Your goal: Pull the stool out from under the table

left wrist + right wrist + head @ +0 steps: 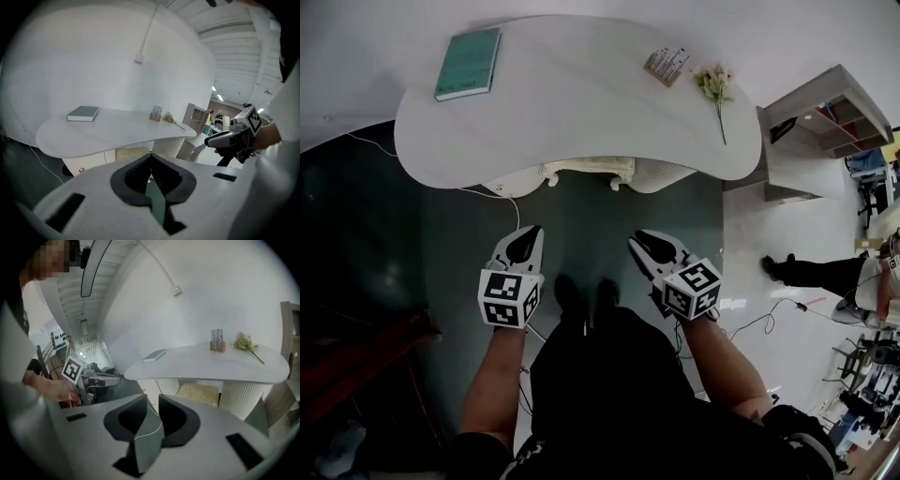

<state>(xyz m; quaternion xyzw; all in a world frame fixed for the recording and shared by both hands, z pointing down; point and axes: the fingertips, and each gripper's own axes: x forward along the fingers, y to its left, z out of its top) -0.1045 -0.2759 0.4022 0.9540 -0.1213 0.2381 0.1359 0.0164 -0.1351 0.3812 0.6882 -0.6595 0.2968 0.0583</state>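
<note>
The stool (586, 169), with a cream cushion and pale legs, is tucked under the white curved table (581, 103), between its ribbed supports. The left gripper view shows the stool (131, 152) just past the jaw tips, and in the right gripper view the stool (199, 393) sits under the tabletop. My left gripper (525, 240) hangs above the dark floor short of the stool, jaws shut and empty. My right gripper (649, 242) is level with it on the right, jaws apart by a narrow gap with nothing between them. Neither touches the stool.
On the table lie a green book (469, 63), a small card holder (667, 66) and a flower sprig (715, 89). A white cable (511, 202) runs over the floor under the table. A shelf unit (825, 122) stands right, where another person's legs (811, 273) show.
</note>
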